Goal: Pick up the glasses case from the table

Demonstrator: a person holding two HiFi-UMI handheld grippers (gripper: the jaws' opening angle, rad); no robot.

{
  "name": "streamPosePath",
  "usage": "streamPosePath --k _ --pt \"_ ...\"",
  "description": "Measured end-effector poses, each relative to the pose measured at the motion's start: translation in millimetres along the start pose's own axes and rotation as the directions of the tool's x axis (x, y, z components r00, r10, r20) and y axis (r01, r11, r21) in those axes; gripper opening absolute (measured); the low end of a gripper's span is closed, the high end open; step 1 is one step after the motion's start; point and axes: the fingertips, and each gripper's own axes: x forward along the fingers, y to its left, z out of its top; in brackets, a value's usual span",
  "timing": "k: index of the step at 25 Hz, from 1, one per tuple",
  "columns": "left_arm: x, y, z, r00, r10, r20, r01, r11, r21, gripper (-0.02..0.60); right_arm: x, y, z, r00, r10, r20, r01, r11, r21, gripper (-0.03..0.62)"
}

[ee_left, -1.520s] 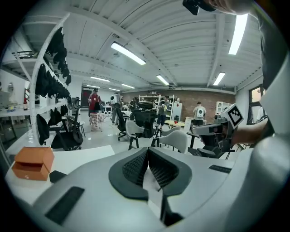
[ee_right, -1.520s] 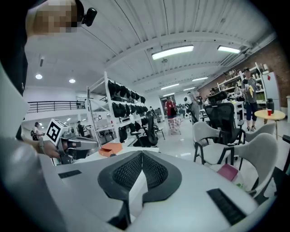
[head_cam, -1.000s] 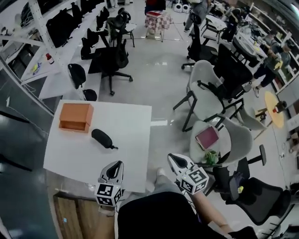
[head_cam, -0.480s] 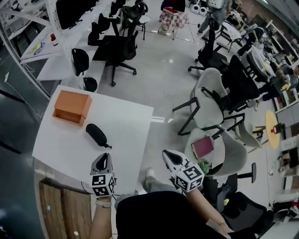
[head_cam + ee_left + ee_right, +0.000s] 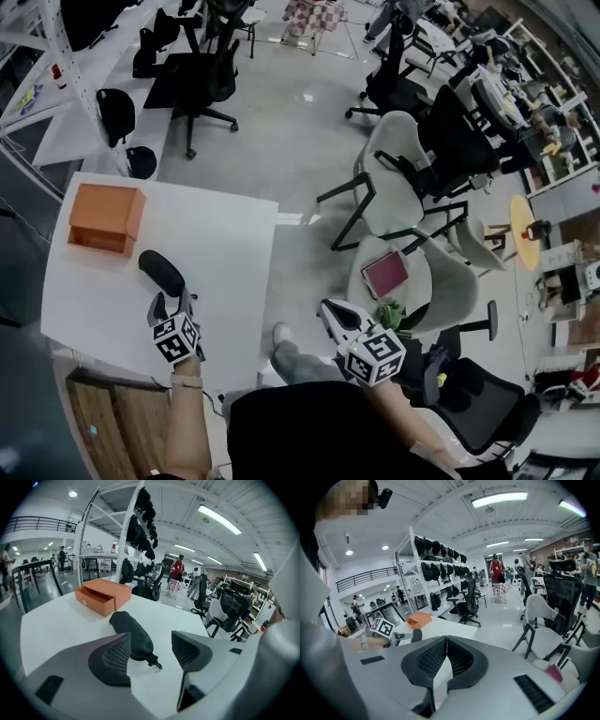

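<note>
Approach stage: left tongs [image 5: 170, 302] opening over desk [image 5: 225, 234], glasses case [image 5: 131, 632] lying in gap, untouched. Right tongs [image 5: 446, 656] clenched, empty. Grasp and lift remain.

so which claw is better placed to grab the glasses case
Left. The left claw is over the table at the glasses case, jaws opening with the case's near end between them, not gripped. The right claw is shut, beyond the table over the floor.
</note>
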Motion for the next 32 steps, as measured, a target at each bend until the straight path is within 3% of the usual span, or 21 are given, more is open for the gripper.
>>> streamPosePath --k 4,9,17,25,32 --pt "35.1 21.1 -9.2 0.998 0.032 -0.057 -0.036 0.997 -0.072 0.325 -5.8 -5.7 -12.1 0.999 -0.047 -0.019 0.047 0.999 0.021 0.026" --pt "65.6 39.9 -10.2 0.996 0.055 -0.069 -0.063 0.99 -0.127 0.35 -12.9 -12.0 -26.8 0.994 -0.103 -0.036 0.105 0.993 0.055 0.026" --pt "92.3 50.6 -9.3 0.99 0.089 -0.109 -0.101 0.988 -0.114 0.373 -18.8 -13.1 -35.4 0.988 -0.151 -0.044 0.154 0.984 0.083 0.026" --pt "99.7 51.7 -7.7 0.991 0.071 -0.117 -0.083 0.992 -0.1 0.374 -18.1 -7.6 -33.4 0.987 -0.154 -0.036 0.156 0.984 0.082 0.026" --pt "90.8 50.9 -14.2 0.989 0.068 -0.132 -0.069 0.998 -0.003 0.362 -17.1 -5.5 -33.5 0.99 -0.14 -0.035 0.143 0.986 0.085 0.026"
